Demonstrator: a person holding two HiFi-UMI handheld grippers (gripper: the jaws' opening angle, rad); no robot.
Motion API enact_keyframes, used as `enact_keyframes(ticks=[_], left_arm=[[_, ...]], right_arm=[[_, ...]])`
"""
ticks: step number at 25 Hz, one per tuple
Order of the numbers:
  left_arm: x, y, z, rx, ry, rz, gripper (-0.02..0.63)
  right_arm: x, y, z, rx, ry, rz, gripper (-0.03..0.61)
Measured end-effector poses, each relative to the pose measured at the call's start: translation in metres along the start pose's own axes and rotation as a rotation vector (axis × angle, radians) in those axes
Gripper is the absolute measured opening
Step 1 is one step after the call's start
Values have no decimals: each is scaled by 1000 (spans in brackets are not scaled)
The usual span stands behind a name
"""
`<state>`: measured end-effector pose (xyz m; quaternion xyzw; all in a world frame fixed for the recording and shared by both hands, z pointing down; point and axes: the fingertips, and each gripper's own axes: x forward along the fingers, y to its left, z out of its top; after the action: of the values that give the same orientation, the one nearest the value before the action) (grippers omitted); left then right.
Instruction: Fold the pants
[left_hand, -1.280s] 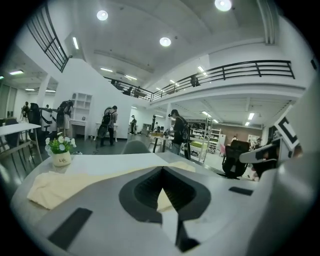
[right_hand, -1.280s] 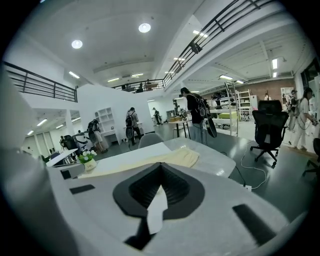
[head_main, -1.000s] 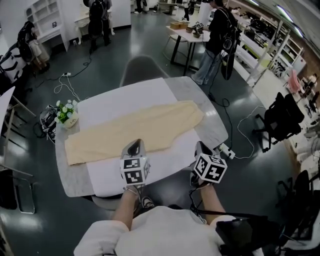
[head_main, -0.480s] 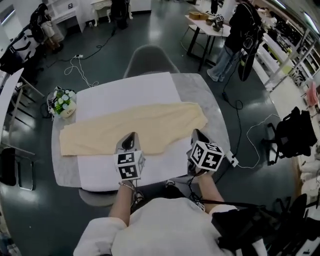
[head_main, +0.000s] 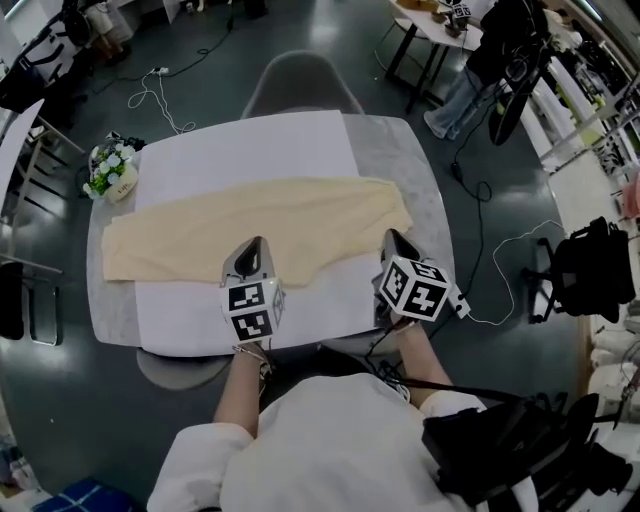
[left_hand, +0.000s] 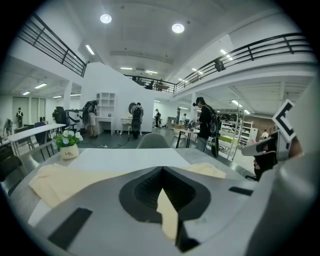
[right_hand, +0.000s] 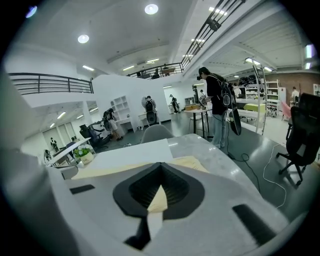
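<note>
Two grippers, one garment: where does the garment lie? (Trainee)

Pants (head_main: 260, 225) lie flat and lengthwise across the middle of the desk (head_main: 415, 170), on a white sheet (head_main: 250, 150). The hem end reaches the left edge. The wider waist end stops short of the right edge. (Instructor)

State of each gripper? (Trainee)

Left gripper (head_main: 252, 247): jaws closed tip to tip, nothing clamped. Pale cloth shows only through the gap behind the tips. Right gripper (head_main: 393, 238): likewise closed and empty, at the near rim of the waist end. Both are held close to the near edge. Whether the left tips touch the fabric is not clear from the head view. (Instructor)

How will the material handle? (Trainee)

Expect light, limp, non-fragile cloth. It will sag between hold points and drag on the sheet. Pinch every layer at the ends: the waistband with the right gripper, the hem or mid-leg with the left. A hold on one layer would probably let the rest trail. (Instructor)

Clearance? (Trainee)

The far half of the sheet is bare and suits a lift-and-lay motion. Note the flower pot (head_main: 108, 172) at the far left corner, close to the hem, and the chair (head_main: 298, 88) beyond the far edge. Keep the hem from slipping off the left edge. (Instructor)
</note>
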<state>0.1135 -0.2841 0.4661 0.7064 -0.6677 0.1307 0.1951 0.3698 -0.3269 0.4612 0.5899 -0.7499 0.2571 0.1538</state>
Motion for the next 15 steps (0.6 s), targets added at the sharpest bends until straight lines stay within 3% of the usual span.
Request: enact_keyframes(ticks=[9,15], left_arm=[[45,-47,-14,-8,40,-91,2],[82,-82,-28,19,93,-137,2]], right_arm=[[-21,-73,4,-1,24,-89,-8],[7,-126,0,-21,65,-114,-8]])
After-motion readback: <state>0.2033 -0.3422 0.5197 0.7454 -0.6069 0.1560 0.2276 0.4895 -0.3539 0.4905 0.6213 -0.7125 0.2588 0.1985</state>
